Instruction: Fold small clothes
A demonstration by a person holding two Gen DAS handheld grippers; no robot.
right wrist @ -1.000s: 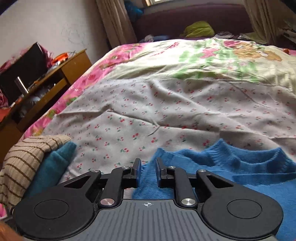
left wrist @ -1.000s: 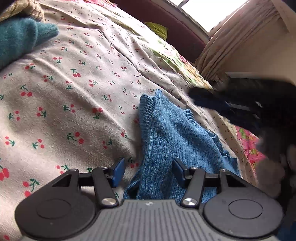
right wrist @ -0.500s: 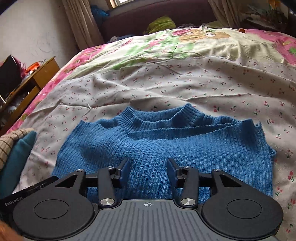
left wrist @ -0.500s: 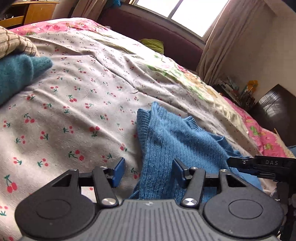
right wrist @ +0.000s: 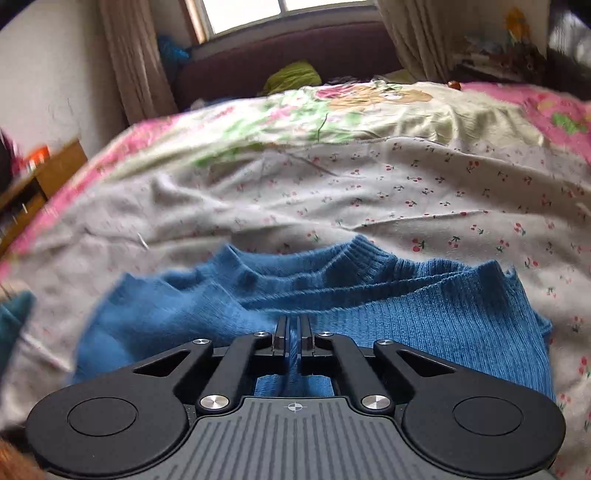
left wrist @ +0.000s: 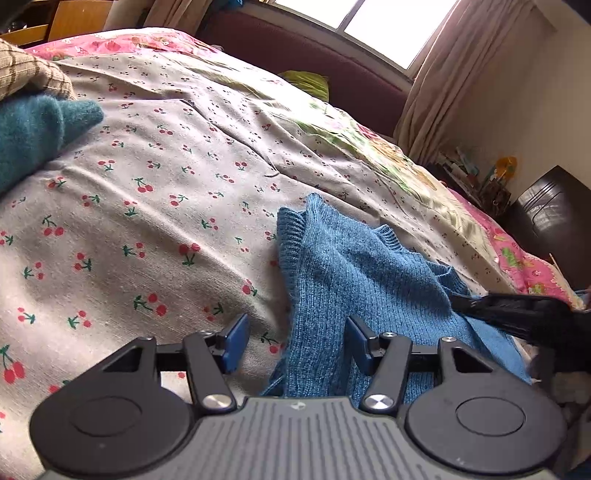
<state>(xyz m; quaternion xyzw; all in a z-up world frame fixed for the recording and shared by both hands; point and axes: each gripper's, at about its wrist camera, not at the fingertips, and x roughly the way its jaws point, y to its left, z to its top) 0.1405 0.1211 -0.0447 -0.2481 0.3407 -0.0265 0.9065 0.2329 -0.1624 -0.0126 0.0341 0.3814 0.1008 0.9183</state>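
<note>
Cherry-print bedspread surrounds blue sweater, right tongs pinching hem.

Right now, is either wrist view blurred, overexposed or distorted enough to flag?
Right wrist view: motion blur smears the left and upper parts, the bedspread and the left of the blue sweater; the right tool stays sharp. Left wrist view: sharp on the left tool, but the window is blown out white. Both show fisheye bending at the edges.

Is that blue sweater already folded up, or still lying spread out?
Partly folded: the blue sweater lies doubled over on the bedsheet, layered edges showing near its collar. The right gripper pinches its near edge.
</note>
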